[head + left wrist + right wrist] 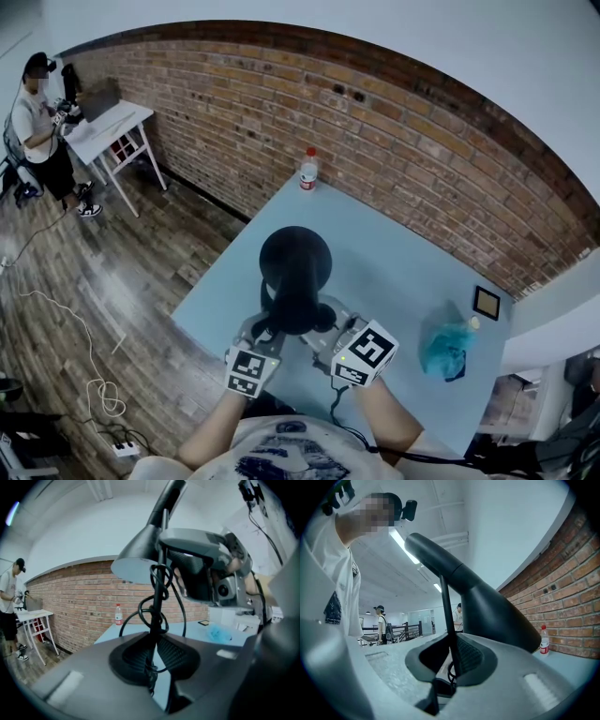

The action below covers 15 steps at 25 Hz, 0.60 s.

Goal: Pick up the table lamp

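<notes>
Closest to me, my left gripper point(269, 328) has its jaws pressed together on the thin black stem point(161, 585) of the table lamp point(295, 272); the lamp's cord point(140, 613) loops around that stem just above the pinch. My right gripper point(326, 326) is clamped on the same stem from the other side, jaws drawn in against it, touching or nearly touching the left one. The lamp stands between the two grippers over the near part of the light blue table point(403, 281), its black shade point(138, 555) leaning out above the jaws and away from me; I cannot make out its base, nor whether it touches the tabletop.

Further right on the table lies a crumpled teal bag point(444, 349); just beyond it, near the edge, sits a small dark square frame point(486, 302). At the far corner a bottle point(307, 172) with a red cap stands upright by the brick wall point(394, 141). Well off to the left a person point(37, 122) stands at a small white table point(112, 122).
</notes>
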Each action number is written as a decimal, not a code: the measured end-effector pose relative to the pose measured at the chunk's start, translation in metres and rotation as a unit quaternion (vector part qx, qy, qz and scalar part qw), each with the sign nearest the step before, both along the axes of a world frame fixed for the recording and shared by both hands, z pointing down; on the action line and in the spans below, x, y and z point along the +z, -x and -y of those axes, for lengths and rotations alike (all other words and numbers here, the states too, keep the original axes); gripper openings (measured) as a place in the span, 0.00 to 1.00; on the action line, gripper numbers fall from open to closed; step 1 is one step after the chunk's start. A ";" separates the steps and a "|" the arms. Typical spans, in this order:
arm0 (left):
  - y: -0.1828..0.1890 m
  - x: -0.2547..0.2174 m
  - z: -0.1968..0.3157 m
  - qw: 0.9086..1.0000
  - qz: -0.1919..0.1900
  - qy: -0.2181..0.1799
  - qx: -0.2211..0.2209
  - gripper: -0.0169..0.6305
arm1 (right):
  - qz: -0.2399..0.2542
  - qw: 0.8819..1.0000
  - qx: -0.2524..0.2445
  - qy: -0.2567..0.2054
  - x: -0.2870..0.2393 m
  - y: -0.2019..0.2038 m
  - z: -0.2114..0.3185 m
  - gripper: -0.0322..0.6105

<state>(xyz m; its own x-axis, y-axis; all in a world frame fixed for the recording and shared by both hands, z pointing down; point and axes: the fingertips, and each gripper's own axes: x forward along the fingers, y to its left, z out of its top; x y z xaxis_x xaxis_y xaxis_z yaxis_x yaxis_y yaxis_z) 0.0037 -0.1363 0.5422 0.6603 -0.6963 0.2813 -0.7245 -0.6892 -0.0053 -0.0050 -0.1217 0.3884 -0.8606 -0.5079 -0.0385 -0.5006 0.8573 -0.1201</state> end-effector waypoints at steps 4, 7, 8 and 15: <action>0.001 -0.002 0.000 1.000 0.001 -0.002 0.000 0.10 | -0.003 1.000 0.001 -0.002 -0.001 0.000 0.000 0.12; 0.001 -0.001 0.000 1.000 0.002 0.000 0.000 0.10 | -0.005 1.000 0.003 -0.001 0.000 -0.001 0.001 0.11; 0.001 0.000 0.000 1.000 0.002 0.002 0.000 0.10 | -0.006 1.000 0.003 0.000 0.000 0.000 0.002 0.11; -0.002 0.003 0.001 1.000 0.003 0.007 0.004 0.10 | -0.005 1.000 0.001 0.001 0.003 -0.001 0.003 0.11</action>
<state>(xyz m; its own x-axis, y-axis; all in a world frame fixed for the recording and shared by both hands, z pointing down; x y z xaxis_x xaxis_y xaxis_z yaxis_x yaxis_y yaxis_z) 0.0052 -0.1372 0.5451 0.6639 -0.6874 0.2946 -0.7193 -0.6947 0.0002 -0.0041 -0.1246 0.3912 -0.8603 -0.5090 -0.0290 -0.5028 0.8564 -0.1171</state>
